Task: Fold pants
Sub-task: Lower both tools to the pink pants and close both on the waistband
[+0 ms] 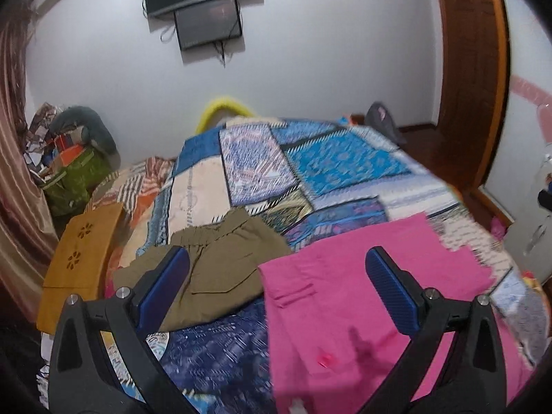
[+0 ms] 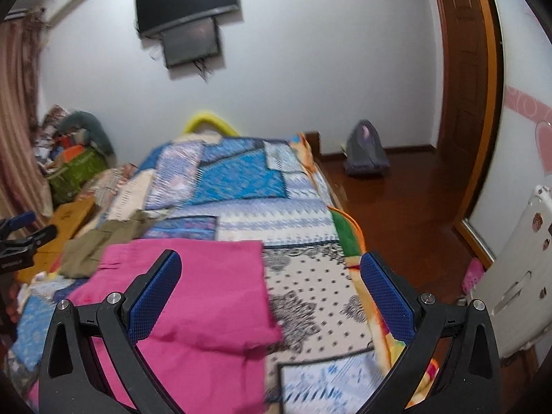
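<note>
Pink pants point(image 1: 362, 296) lay folded flat on the patchwork bedspread point(image 1: 345, 162), olive shorts point(image 1: 220, 265) just beside; left gripper point(image 1: 277, 265) and right gripper point(image 2: 270, 276) hovered above, both wide, holding nothing.

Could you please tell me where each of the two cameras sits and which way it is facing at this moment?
Left wrist view: on the left hand-held gripper, open above the bed, facing the far wall; olive pants and pink pants lie ahead; only its own fingers show.
Right wrist view: on the right hand-held gripper, open, further right, over the pink pants and the bed's edge; the left hand-held gripper shows at the left edge.
Shared: bed, both pants, wall screens.
</note>
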Demonstrator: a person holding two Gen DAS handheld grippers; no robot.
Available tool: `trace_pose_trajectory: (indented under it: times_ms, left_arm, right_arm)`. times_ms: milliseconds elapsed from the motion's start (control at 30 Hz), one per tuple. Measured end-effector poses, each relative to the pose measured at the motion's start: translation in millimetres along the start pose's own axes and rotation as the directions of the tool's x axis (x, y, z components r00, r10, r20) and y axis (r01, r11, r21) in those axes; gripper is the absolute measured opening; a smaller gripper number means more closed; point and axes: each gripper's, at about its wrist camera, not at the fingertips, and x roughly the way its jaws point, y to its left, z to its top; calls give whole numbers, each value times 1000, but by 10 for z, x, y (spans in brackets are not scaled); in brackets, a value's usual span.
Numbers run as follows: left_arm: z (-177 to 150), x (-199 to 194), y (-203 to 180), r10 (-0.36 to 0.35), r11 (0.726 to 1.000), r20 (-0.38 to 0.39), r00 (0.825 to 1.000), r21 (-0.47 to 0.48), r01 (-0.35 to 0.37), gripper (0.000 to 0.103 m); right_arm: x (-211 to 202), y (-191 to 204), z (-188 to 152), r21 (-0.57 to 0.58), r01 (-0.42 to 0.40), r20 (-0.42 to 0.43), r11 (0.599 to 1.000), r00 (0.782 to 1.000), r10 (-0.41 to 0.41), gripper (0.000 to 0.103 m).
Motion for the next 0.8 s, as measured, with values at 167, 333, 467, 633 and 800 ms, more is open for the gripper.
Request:
trace_pose_trajectory:
  times_ms: [167,333,467,633,800]
  left_arm:
    - [-96,575,135,-8,1000,-90,996,13,9,87]
    - [-246,1087,160,-8,1000,-196,981,20,12,84]
    - [-351,1400,165,-56,998,-268,962,14,62,68]
    - [-405,1602,252,-170,985,-318,933,-68,156,53]
    - [-423,1715,292,-231,972,-324,917,-114,205,45]
  right_arm:
    - [564,-9,97,-67,-4,-79,998,997,-1,103]
    - [1077,93,105,-137,-73,-172,988,984,49,103]
    - [1447,215,53,-176,-127,-230,976,970,85,99]
    - [1822,313,45,-216,-189,-280,958,952,124,85]
    - [2083,246,21,-163,-246,-338,955,924,180,63]
